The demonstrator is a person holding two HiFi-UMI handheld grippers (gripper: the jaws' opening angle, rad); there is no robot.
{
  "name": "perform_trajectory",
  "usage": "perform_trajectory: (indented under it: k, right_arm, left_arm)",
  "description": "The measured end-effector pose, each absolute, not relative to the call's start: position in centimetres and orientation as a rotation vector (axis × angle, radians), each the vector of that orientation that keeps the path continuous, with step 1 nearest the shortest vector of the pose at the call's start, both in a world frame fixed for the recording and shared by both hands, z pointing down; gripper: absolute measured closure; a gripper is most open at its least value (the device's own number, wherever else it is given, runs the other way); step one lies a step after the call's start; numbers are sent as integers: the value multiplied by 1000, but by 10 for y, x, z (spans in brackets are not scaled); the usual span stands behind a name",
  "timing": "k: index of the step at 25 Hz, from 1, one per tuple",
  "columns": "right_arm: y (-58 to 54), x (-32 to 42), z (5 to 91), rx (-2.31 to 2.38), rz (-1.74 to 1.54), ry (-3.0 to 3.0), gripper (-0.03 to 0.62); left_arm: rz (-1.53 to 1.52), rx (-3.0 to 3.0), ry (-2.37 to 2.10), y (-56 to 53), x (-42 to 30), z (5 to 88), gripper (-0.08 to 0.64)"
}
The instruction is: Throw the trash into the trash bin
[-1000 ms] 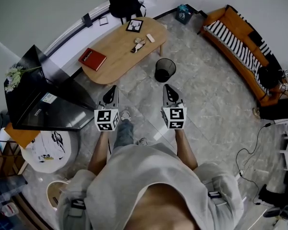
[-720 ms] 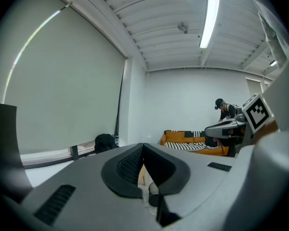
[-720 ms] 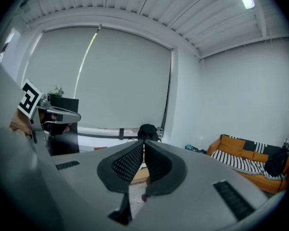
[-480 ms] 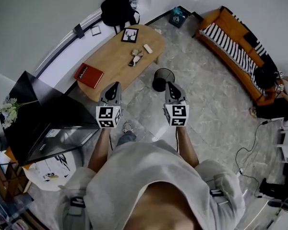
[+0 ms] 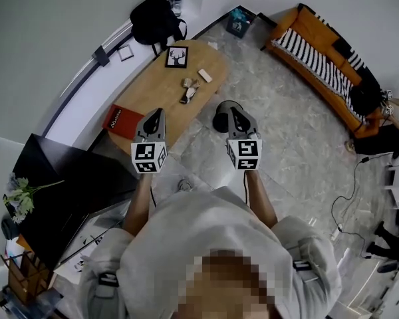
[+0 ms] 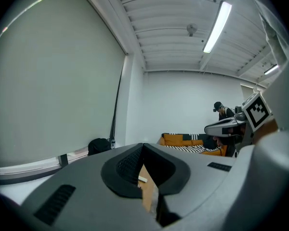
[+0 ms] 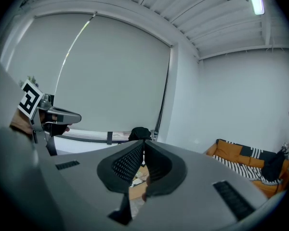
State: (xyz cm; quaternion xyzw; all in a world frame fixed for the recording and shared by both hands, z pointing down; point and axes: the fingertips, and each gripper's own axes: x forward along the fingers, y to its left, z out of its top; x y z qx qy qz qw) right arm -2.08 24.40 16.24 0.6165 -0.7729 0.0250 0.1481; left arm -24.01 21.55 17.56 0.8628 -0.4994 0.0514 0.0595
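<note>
Crumpled wrappers (image 5: pixel 189 90) and a small white piece (image 5: pixel 204 77) lie on the oval wooden table (image 5: pixel 153 88). A black mesh trash bin (image 5: pixel 219 119) stands on the floor by the table's near end, partly hidden behind my right gripper (image 5: pixel 235 111). My left gripper (image 5: pixel 155 113) is over the table's near edge. Both are shut and hold nothing. In the left gripper view the left gripper (image 6: pixel 143 146) has its tips together, with the white piece (image 6: pixel 142 179) seen below them. The right gripper (image 7: pixel 144 142) also has its jaws closed, tabletop showing beneath.
A framed picture (image 5: pixel 177 56) and a red book (image 5: pixel 120 121) also lie on the table. A black backpack (image 5: pixel 156 20) leans at the wall behind it. An orange sofa (image 5: pixel 312 42) runs along the right, with a person (image 5: pixel 369 95) at its end. A dark cabinet (image 5: pixel 60 185) stands at left.
Both grippers have moved forward with the person toward the table and bin, which now sit closer to the tips. Jaws stayed shut.
</note>
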Motion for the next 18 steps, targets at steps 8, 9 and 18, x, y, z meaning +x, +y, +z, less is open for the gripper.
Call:
perform_trajectory:
  k: [8,9,18]
  right_arm:
    - [221,-24,177,1831,118,-2159,561]
    - [220,-24,176,1831,121,-2161,561]
    - [187,-18,191,1804,149,-2173,561]
  left_arm:
    - [165,2619,-1473,181,-258,188,541]
    - [166,2617,-1472,179,-259,189,541]
    - [167,2587,-1489,155,-249,199,541]
